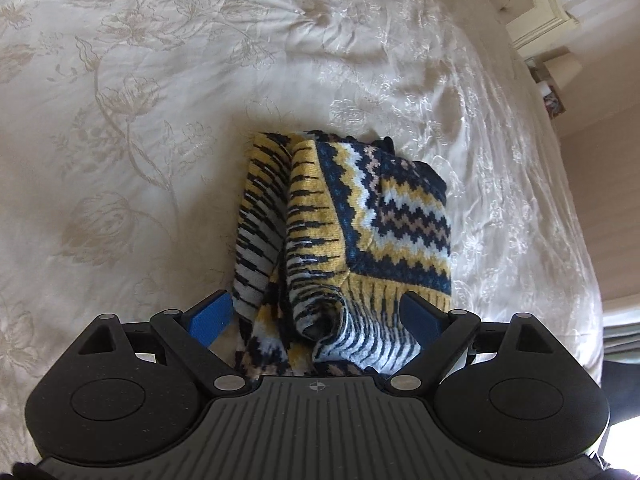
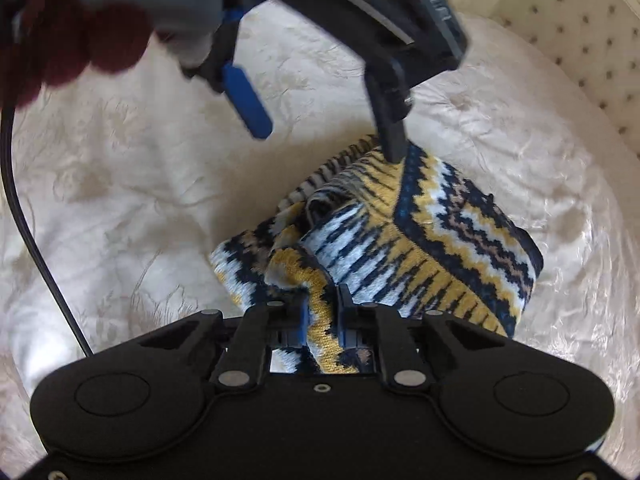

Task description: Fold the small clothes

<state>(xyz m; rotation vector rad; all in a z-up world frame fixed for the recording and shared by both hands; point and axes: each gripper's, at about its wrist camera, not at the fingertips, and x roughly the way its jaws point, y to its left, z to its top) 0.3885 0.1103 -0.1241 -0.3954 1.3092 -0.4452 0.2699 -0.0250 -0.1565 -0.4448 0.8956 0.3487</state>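
Observation:
A small knitted garment with navy, yellow and white zigzag bands lies bunched and partly folded on the cream bedspread. My left gripper is open, its blue-padded fingers straddling the garment's near edge. In the right wrist view the left gripper hangs over the garment from above, one finger touching its far edge. My right gripper is shut on a fold of the garment's near edge.
The floral embroidered bedspread fills the surroundings. A tufted headboard stands at the far right. A white carved frame and beige wall lie beyond the bed's right edge. A black cable runs down at the left.

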